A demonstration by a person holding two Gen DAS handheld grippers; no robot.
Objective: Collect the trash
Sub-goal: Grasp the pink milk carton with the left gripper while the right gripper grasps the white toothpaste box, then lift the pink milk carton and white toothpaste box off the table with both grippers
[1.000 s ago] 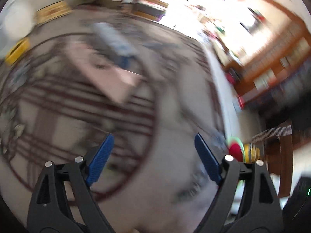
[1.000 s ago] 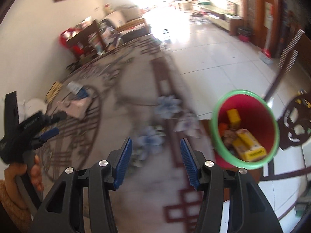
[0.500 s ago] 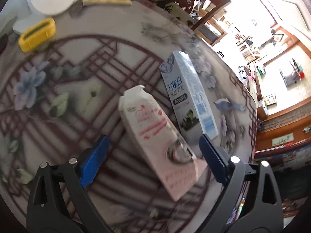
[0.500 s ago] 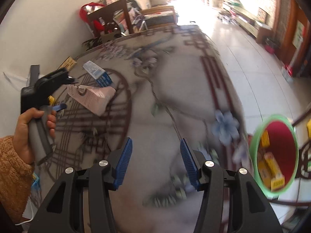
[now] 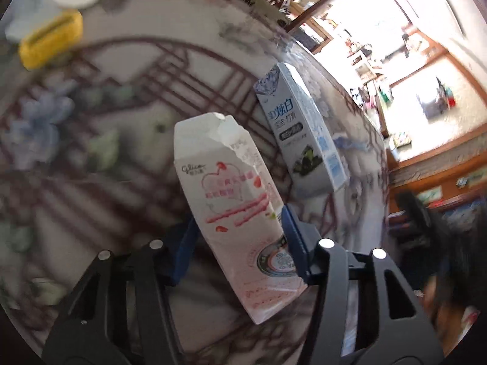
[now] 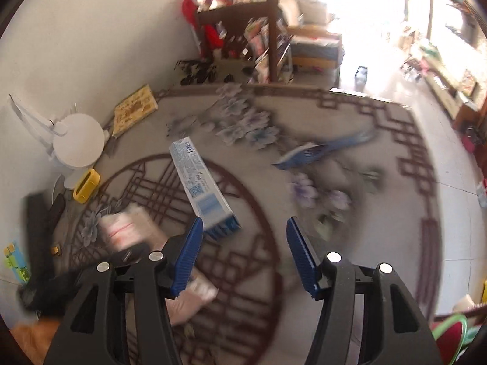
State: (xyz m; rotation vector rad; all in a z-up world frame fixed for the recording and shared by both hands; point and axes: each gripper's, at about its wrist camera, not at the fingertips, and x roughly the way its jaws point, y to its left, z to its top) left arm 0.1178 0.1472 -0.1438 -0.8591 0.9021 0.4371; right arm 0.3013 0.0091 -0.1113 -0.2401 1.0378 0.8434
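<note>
Round grey tabletop (image 6: 350, 237) with dark-red lattice and pale-blue flowers. Lying flat at centre-left: pink-and-white torn carton (image 5: 234, 206), blue-and-white long carton (image 6: 202, 190). At upper left: yellow plastic holder (image 5: 50, 41), white round base (image 6: 77, 140).

Two cartons lie on the table (image 6: 350, 243): one pink carton (image 5: 234, 206) and one blue-and-white carton (image 5: 299, 130). One yellow holder (image 5: 50, 41) sits near the table's edge.

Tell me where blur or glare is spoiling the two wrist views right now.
Left wrist view: pink carton between the closing left gripper is sharp, the tabletop smeared, the window area blown out. Right wrist view: blue box readable, pink carton and table edge motion-blurred, glare upper right.
</note>
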